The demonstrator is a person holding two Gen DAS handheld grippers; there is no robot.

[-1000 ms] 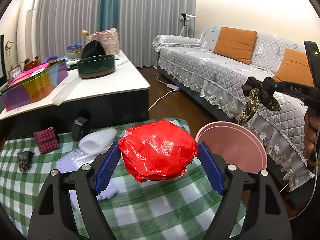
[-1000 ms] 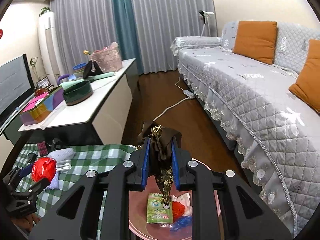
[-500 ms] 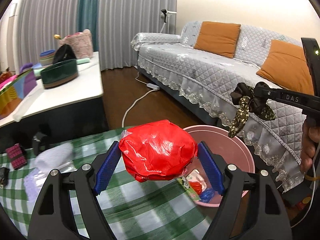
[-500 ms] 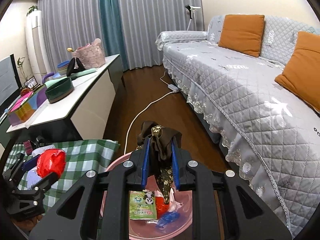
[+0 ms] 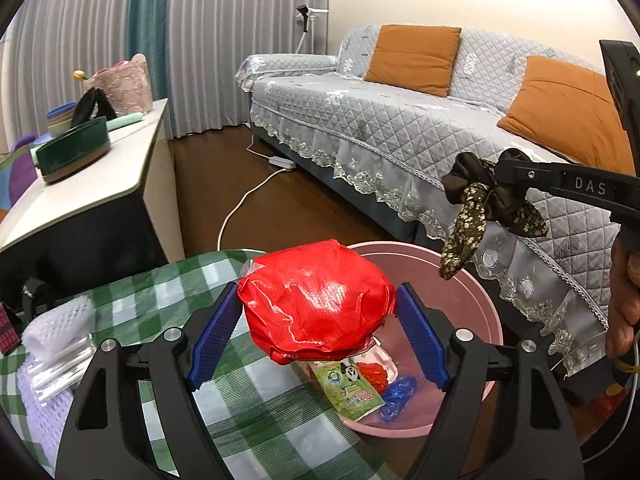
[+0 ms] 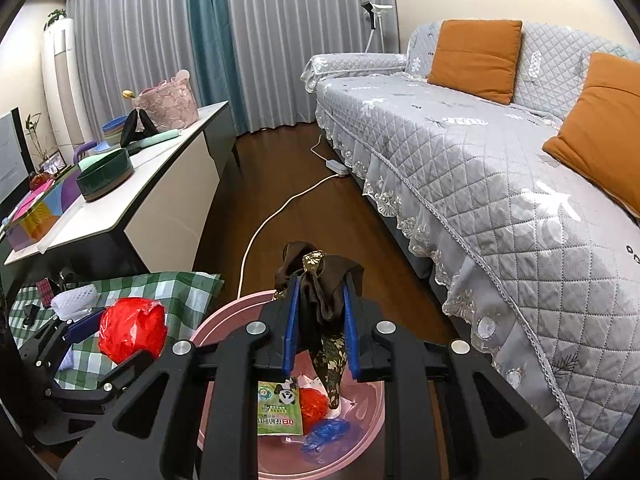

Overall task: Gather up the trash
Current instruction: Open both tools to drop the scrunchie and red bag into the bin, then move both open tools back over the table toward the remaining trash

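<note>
My left gripper (image 5: 318, 322) is shut on a crumpled red plastic bag (image 5: 316, 304), held over the near rim of a pink basin (image 5: 486, 312). The same red plastic bag (image 6: 132, 330) shows at lower left in the right wrist view, at the basin's left edge. My right gripper (image 6: 320, 316) is shut on a brown floral scrunchie (image 6: 324, 308) that dangles over the pink basin (image 6: 216, 320). In the left wrist view that scrunchie (image 5: 480, 204) hangs above the basin's far rim. Inside the basin lie a green snack packet (image 6: 280, 412), a red scrap and a blue wrapper (image 6: 328, 432).
A green checked cloth (image 5: 132, 304) covers the low table, with white foam netting (image 5: 56, 324) and clear plastic on it. A white sideboard (image 6: 132, 200) carries a dark green bowl and boxes. A grey sofa (image 6: 500, 168) with orange cushions stands on the right. A white cable crosses the wooden floor.
My left gripper has carried the red bag to the right, from over the checked cloth to the basin's rim. The right gripper with the scrunchie has shifted slightly further over the basin.
</note>
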